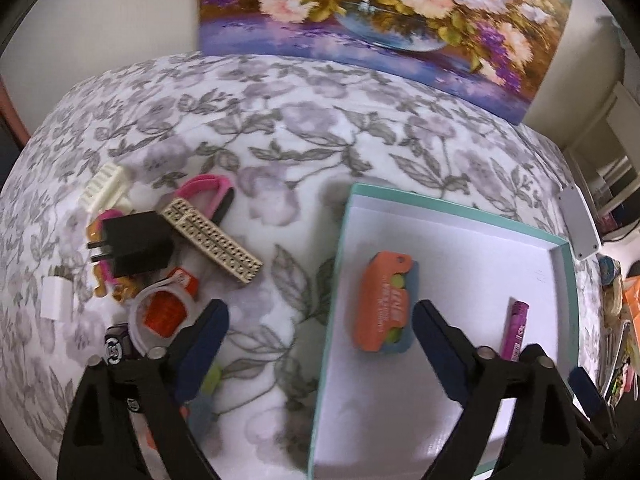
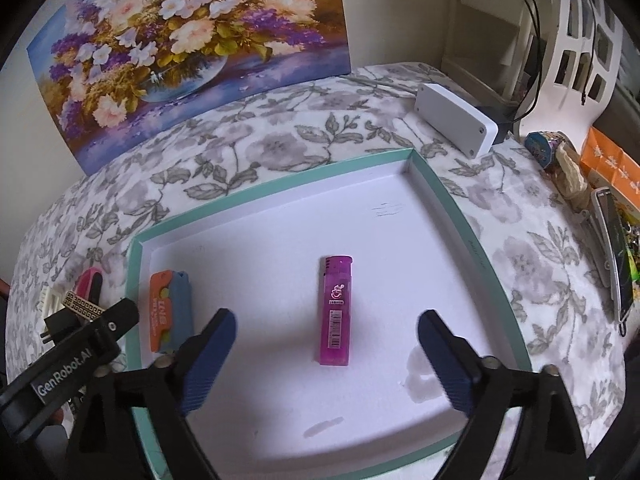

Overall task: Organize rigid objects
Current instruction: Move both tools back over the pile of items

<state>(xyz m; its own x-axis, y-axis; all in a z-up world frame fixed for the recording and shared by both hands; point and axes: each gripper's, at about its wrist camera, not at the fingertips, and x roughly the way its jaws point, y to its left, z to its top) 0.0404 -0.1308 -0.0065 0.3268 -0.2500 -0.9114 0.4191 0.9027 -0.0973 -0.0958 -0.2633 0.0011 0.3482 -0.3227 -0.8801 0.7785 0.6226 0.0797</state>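
L gripper point(image 1: 320, 332): jaws wide apart, nothing between pads. It straddles the tray's left wall; L finger point(image 1: 204, 344) over the cloth point(image 1: 280, 128), R finger over tray floor. Orange/blue case point(image 1: 386, 304) lies flat in the tray point(image 1: 340, 248), just ahead of the R finger and near the left wall; no contact seen.

R gripper point(image 2: 326, 350): jaws also wide apart, empty. Both fingers over the white tray floor. Pink lighter point(image 2: 336, 310) lies flat between the fingertips and a bit ahead, long axis running away from the cam, cap end far. Pads clear of it on both sides. In the L view the lighter point(image 1: 518, 330) shows partly, behind the R finger.

Tray: teal rim, white inside, holds case at left and lighter abt centre, well apart. Faint wet-looking marks on floor near R gripper.

Left of tray, on cloth, a pile: black plug point(image 1: 136, 246), beige studded bar point(image 1: 216, 236) leaning across it, pink loop point(image 1: 208, 188), white ribbed piece point(image 1: 102, 184), clear ring point(image 1: 160, 316) over smth orange, small white block point(image 1: 54, 298). Items touch/overlap; exact stacking unclear.

Behind: flower painting point(image 1: 380, 20) upright against wall. White box point(image 2: 456, 124) at far R of cloth, clutter beyond.
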